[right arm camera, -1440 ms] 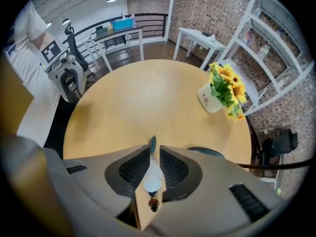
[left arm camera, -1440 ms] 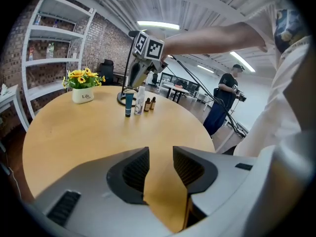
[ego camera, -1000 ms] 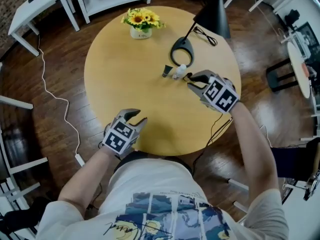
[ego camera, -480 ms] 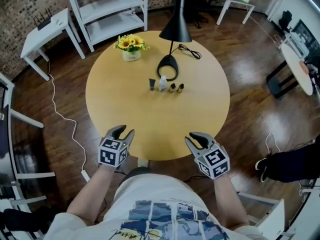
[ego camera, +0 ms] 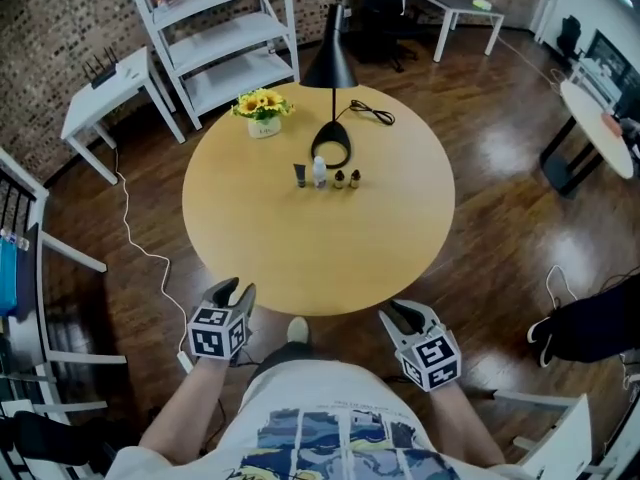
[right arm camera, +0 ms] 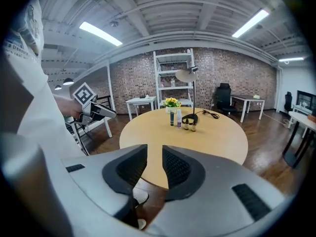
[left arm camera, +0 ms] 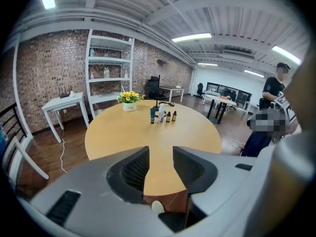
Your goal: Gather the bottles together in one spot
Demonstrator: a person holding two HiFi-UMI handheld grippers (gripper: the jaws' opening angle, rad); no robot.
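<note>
Change: both grippers have drawn back from the tabletop to its near rim; the right one, just beside the bottles a second ago, is now well apart from them.
Head view, left gripper: held low off the near edge of the table, pointing forward and down, marker cube on top.
Head view, right gripper: same pose at the opposite side, grey shell, checkered cube on top.
Head view, bottles: four in a close row past the table's middle; one dark tube, one taller white bottle, two small amber ones with dark caps.
Head view, table: round, smooth pale wood.
Head view, lamp: black, cone shade, thin stem, ring base just behind the row.
Left gripper view, left gripper: matte grey jaws with ribbed black pads, a narrow gap between them, nothing held.
Left gripper view, bottles: upright on the far half of the table.
Right gripper view, right gripper: ribbed pads slightly spread, jaws just been opening, nothing between them.
Right gripper view, bottles: standing together before the lamp base.
</note>
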